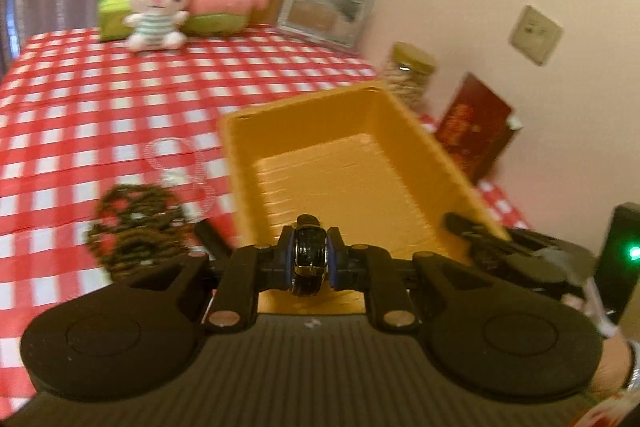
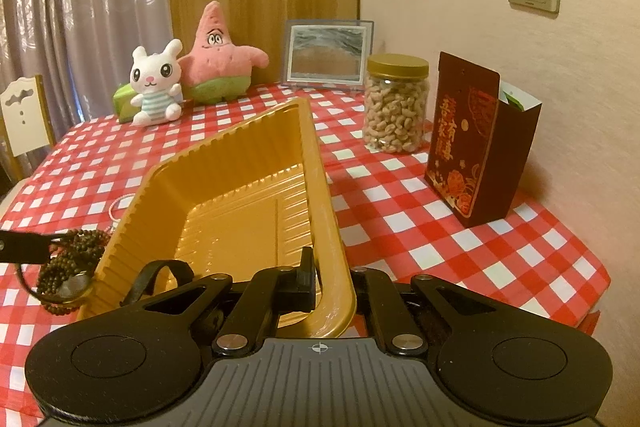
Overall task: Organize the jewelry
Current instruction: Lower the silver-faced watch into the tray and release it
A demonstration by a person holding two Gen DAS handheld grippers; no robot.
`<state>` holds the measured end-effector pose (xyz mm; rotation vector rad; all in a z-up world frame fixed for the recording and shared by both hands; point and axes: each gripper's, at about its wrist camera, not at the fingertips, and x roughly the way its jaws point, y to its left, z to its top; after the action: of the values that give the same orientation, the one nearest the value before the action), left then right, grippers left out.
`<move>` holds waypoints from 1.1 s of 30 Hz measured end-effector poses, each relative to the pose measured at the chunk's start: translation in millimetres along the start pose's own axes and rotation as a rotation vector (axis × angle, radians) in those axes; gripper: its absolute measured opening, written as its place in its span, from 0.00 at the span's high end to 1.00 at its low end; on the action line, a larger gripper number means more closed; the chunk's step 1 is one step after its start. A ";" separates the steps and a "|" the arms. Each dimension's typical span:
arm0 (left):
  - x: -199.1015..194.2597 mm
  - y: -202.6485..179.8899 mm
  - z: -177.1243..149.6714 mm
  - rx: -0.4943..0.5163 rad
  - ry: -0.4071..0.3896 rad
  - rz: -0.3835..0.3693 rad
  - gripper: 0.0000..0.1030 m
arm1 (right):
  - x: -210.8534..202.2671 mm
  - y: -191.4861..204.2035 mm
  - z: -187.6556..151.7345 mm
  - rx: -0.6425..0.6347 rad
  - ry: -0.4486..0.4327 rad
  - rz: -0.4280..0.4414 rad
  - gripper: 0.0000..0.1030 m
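Note:
My left gripper (image 1: 309,255) is shut on a glossy black band (image 1: 307,253), held upright between its blue pads just over the near end of the golden tray (image 1: 340,183). A dark beaded bracelet (image 1: 136,227) and a thin clear bracelet (image 1: 176,163) lie on the checked cloth left of the tray. My right gripper (image 2: 332,285) is shut on the right rim of the golden tray (image 2: 224,187), which sits tilted; its right finger is hidden behind the rim. The beaded bracelet (image 2: 72,259) lies by the tray's left wall. A black strap loop (image 2: 156,275) shows at the tray's near left corner.
Two plush toys (image 2: 192,75), a framed picture (image 2: 328,55), a jar of nuts (image 2: 396,103) and a dark red box (image 2: 476,139) stand along the back and right of the table (image 2: 400,187). A chair back (image 2: 24,115) is at far left. The wall is close on the right.

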<state>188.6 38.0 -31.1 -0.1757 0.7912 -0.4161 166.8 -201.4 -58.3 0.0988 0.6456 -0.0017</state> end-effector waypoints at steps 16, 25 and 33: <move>35.3 -19.0 -4.4 0.014 0.076 -0.099 0.82 | -2.9 4.7 -1.5 -0.006 0.006 -0.011 0.95; 2.9 11.7 -11.9 0.005 0.032 0.015 0.79 | 1.9 1.5 -0.8 -0.018 -0.009 -0.018 0.95; 9.8 62.8 -28.7 -0.066 0.079 0.201 0.79 | 2.5 -12.4 2.3 -0.010 -0.020 -0.062 0.95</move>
<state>192.7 90.6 -76.6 -0.1405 0.8921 -0.2081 169.9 -214.0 -59.1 0.0691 0.6289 -0.0595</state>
